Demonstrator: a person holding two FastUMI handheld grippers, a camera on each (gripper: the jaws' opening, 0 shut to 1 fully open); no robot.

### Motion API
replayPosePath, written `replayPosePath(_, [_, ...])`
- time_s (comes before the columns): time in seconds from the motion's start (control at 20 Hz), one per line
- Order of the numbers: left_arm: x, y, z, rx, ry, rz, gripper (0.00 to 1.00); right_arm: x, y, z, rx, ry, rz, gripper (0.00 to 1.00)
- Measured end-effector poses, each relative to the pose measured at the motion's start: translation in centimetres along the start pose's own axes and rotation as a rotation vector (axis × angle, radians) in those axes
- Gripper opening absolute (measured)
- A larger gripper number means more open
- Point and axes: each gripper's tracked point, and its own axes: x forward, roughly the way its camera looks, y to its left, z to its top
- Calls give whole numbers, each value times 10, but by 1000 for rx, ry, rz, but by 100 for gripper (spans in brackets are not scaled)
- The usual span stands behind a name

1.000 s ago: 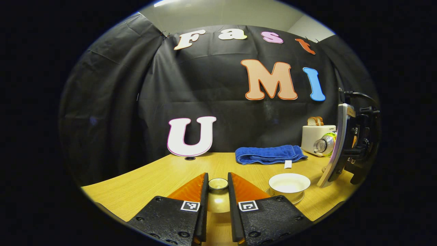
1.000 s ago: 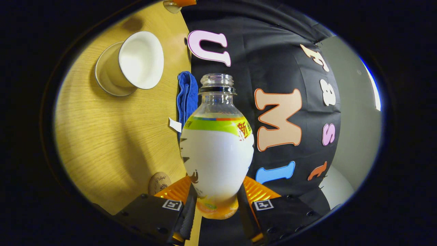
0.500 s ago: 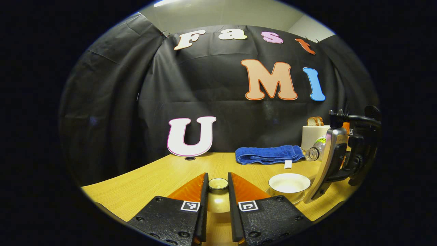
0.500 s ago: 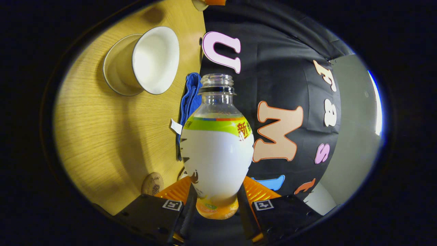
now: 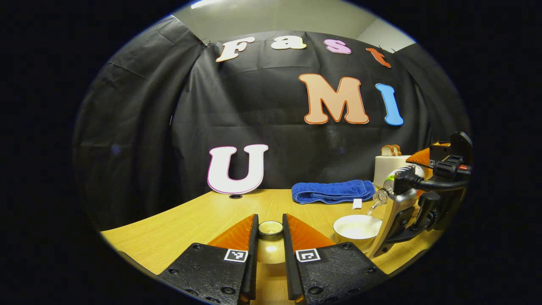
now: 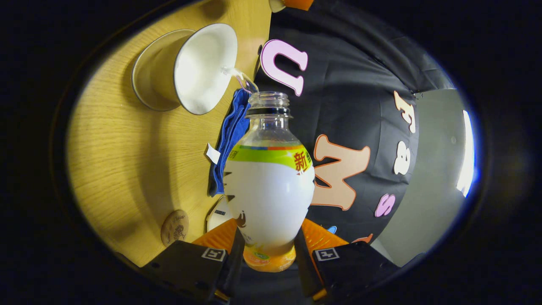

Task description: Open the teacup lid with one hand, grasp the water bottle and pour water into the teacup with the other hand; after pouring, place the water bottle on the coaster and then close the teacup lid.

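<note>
The right gripper is clenching the water bottle near its base, tipping it so its long axis is lying close to level and its open mouth is pointing toward the teacup at about 11 o'clock in the right gripper view. A thin stream is arcing from the mouth into the teacup's bowl. The left gripper is grasping the teacup lid by its knob, holding it at the teacup's 9 o'clock above the surface. The coaster is lying at 7 o'clock of the bottle, nearer the right gripper, awaiting the bottle
</note>
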Motion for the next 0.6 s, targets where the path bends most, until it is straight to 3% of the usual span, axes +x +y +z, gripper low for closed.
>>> replayPosePath(0.6, [0, 0, 0, 0, -1, 0, 26, -6, -10, 8, -120, -24, -78, 60])
